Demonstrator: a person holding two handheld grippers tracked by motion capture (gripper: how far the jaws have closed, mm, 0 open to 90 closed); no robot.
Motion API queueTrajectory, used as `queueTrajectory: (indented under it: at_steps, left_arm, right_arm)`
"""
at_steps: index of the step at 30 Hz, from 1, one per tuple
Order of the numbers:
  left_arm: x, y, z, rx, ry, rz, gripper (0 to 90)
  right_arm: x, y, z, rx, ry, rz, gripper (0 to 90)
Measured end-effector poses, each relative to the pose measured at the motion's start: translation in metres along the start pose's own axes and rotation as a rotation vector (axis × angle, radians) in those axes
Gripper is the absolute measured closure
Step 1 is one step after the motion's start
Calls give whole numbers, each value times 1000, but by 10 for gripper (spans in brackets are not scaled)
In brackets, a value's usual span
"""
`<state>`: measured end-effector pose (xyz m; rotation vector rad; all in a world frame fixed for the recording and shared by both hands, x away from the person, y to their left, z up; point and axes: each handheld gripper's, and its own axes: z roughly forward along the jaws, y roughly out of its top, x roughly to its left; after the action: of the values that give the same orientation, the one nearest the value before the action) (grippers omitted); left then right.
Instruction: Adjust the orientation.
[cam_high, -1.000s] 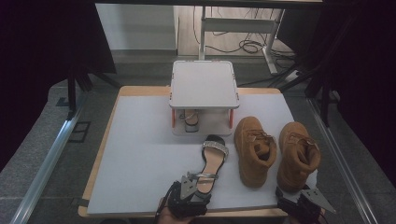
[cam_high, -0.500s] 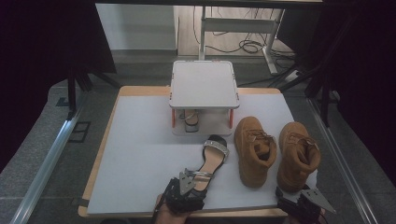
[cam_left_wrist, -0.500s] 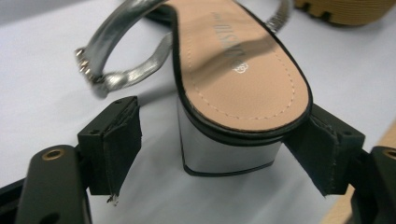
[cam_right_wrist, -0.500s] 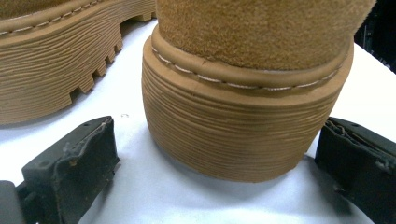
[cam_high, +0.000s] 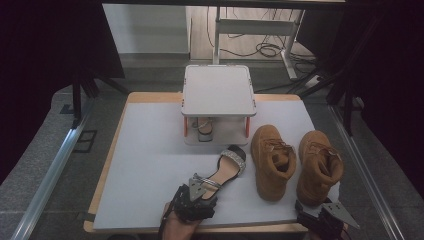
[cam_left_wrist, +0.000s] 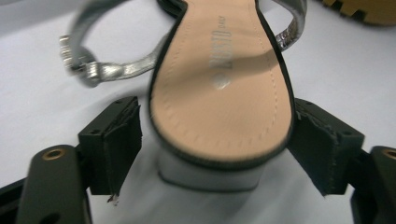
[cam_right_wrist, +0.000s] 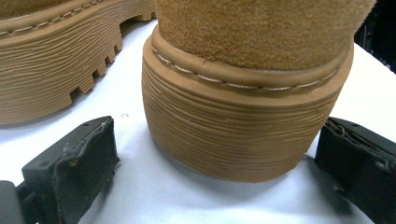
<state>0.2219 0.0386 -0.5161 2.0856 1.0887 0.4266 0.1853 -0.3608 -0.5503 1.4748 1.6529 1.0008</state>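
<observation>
I had the left gripper at the sandal heel on the table, fingers spread either side, not yet pinching; closing seemed next. The right gripper's spread fingers flanked the boot heel.

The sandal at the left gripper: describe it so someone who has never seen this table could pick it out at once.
On the white table top, look just in front of the small white shelf stand, left of the two tan boots. The sandal lies there, its heel between the open jaws of the left gripper. Unlike the bulky suede boots, it is slim and open, with a tan insole, black edge and silver straps.
</observation>
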Motion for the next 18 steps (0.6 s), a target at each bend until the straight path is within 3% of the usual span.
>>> queueTrajectory:
  at_steps: [9,18]
  left_arm:
    - [-1,13,14,13,22,-12,210]
    - [2,18,19,12,8,-34,251]
  right_arm:
    - [0,0,0,-1,0,-2,0]
    - [0,0,0,-1,0,-2,0]
